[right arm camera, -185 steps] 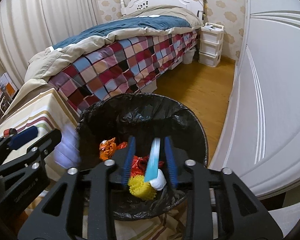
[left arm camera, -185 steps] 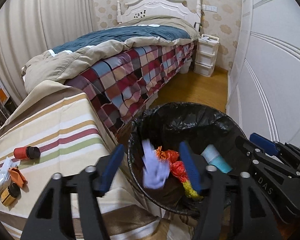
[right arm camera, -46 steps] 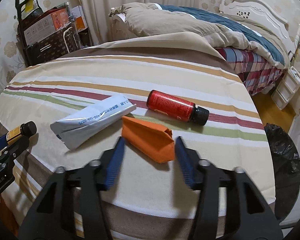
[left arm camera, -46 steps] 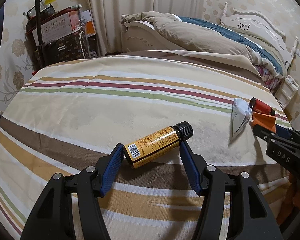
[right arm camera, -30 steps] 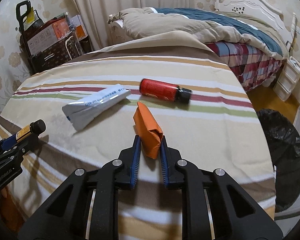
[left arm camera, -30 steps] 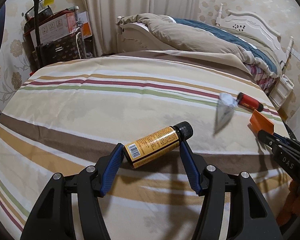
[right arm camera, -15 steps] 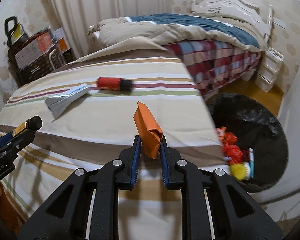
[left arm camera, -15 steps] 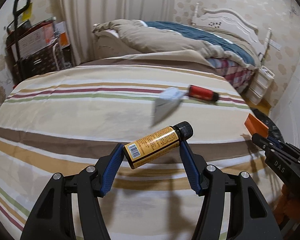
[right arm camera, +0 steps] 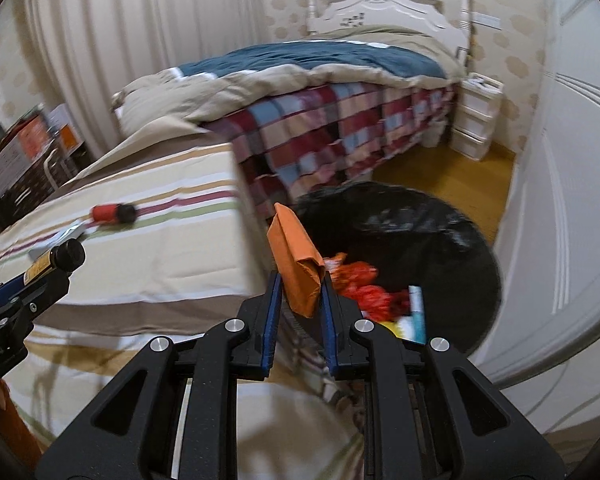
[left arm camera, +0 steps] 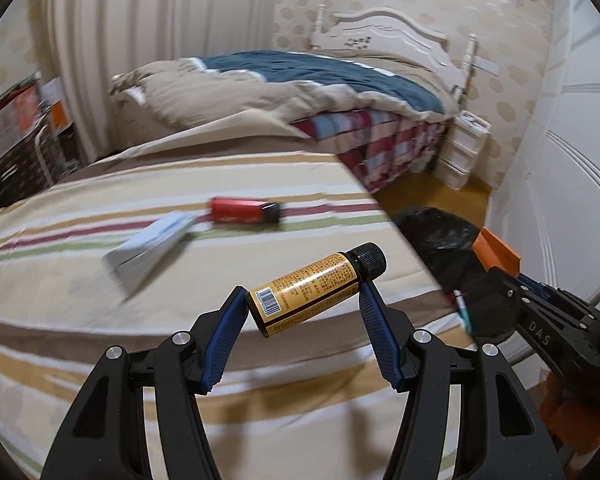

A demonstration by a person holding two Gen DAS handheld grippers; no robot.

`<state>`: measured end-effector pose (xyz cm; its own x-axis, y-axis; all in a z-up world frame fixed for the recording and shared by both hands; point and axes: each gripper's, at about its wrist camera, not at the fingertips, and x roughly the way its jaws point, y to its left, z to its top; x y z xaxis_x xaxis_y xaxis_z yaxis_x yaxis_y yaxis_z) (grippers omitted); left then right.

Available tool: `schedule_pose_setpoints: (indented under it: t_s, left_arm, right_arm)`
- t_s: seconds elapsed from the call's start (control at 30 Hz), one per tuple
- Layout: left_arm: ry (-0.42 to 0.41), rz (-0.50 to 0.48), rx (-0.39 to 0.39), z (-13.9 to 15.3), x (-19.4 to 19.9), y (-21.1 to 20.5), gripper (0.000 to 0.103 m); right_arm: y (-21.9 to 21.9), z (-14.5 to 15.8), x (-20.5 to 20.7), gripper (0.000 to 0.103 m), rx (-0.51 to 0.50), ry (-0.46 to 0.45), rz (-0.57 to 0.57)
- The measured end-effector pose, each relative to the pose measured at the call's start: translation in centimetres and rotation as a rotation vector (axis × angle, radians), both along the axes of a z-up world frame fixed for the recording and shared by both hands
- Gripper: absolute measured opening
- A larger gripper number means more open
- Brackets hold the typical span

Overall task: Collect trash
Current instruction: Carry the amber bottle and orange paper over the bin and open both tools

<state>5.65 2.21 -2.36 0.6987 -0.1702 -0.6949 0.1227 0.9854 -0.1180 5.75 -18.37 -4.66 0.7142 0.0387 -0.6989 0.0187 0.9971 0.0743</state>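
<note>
My left gripper (left arm camera: pixel 304 302) is shut on a yellow bottle (left arm camera: pixel 304 294) with a black cap, held crosswise above the striped tablecloth (left arm camera: pixel 100 344). My right gripper (right arm camera: pixel 298 292) is shut on a folded orange packet (right arm camera: pixel 296 256), near the table's edge beside the black-lined trash bin (right arm camera: pixel 420 216). The bin holds red and yellow wrappers and a pale blue tube (right arm camera: pixel 416 312). On the table lie a red bottle (left arm camera: pixel 242 210) and a white tube (left arm camera: pixel 148 246). The orange packet (left arm camera: pixel 496 254) and right gripper also show at the right of the left wrist view.
A bed (right arm camera: pixel 320 80) with a plaid cover and teal duvet stands behind the table. White drawers (right arm camera: pixel 476 124) sit by the far wall, a white wardrobe door (right arm camera: pixel 572 200) on the right. Boxes and a cart (left arm camera: pixel 16 136) stand at the left. Wooden floor (right arm camera: pixel 440 168) lies past the bin.
Both grippers have swung right with their loads, from over the table toward the bin. The bin and its contents have come into fuller view; the red bottle and white tube have slid left.
</note>
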Motion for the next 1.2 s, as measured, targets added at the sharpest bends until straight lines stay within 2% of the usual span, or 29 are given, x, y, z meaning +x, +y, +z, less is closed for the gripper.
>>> schedule_pose_setpoints:
  t_s: [0.4,1.0,1.1,1.17,1.2]
  left_arm:
    - [-0.013,-0.117,0.014,-0.6,3.4,-7.6,0.059]
    - [-0.002,-0.171,0.064,-2.0,7.5,-14.1,0.059]
    - [-0.004,-0.186,0.085,-2.2,7.6,-14.8,0.059]
    - [-0.003,-0.188,0.099,-2.3,7.5,-15.1,0.072]
    - [-0.006,-0.186,0.101,-2.3,7.5,-15.1,0.074]
  right_arm:
    - [-5.7,-0.7,1.8,0.018,0.000,0.002,-0.112]
    - [-10.1,-2.9,4.6,0.019,0.032,0.030,-0.210]
    - [-10.7,-3.2,4.6,0.022,0.032,0.027,-0.226]
    - [-11.0,-3.4,4.5,0.031,0.033,0.022,-0.238]
    - [-11.1,-3.4,4.5,0.037,0.033,0.020,-0.244]
